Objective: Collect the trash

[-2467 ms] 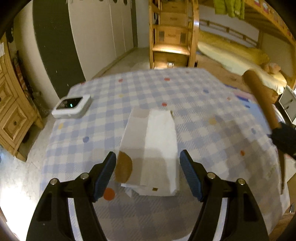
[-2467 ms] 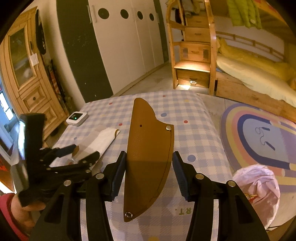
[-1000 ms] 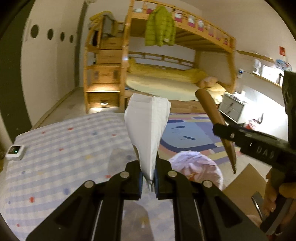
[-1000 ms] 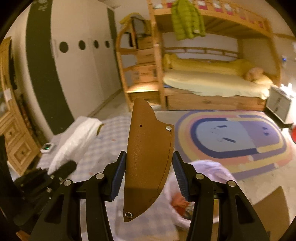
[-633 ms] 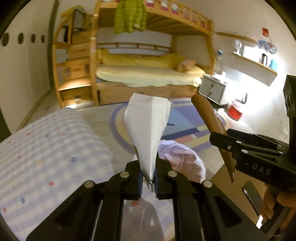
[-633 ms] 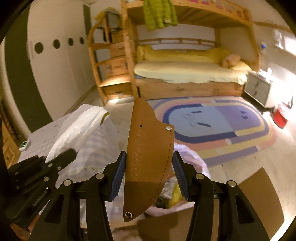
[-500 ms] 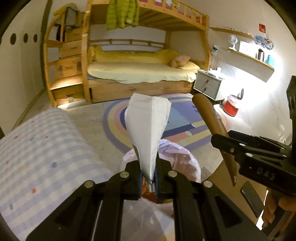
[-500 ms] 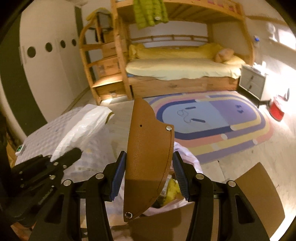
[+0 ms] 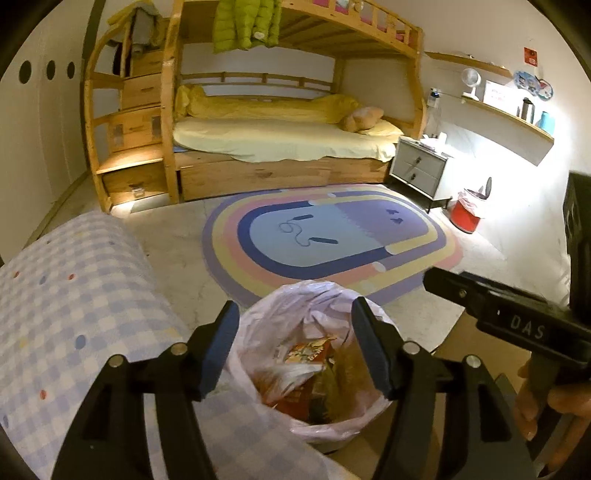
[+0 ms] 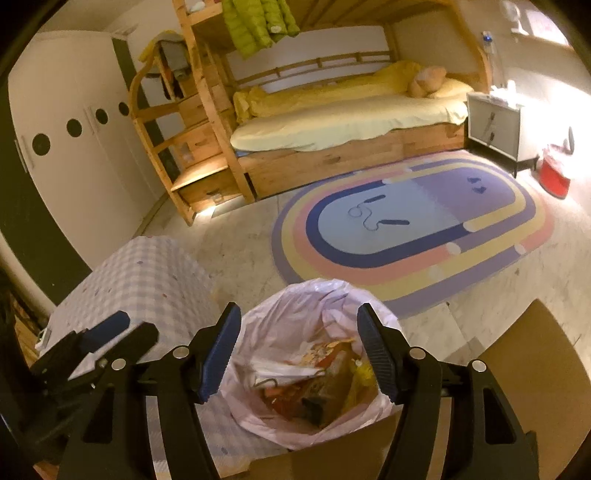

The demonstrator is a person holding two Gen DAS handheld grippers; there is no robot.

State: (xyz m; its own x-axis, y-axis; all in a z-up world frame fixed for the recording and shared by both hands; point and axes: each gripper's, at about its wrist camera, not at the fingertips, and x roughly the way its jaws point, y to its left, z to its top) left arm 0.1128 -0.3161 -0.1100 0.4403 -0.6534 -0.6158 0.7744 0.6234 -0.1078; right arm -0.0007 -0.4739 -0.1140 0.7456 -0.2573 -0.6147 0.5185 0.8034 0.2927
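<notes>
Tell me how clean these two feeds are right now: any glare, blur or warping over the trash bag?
Left wrist: strong fisheye bending, black corners, a blown-out white patch on the right wall above the red bin; the trash bag reads sharp between the open left gripper. Right wrist: same warping, glare at the upper right edge, the bag slightly soft, the checked cloth blurred; right gripper open.

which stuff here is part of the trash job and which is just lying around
Part of the job:
trash bag
wrappers inside it
left gripper
right gripper

Just lying about:
rug
red bin
green jacket
nightstand
</notes>
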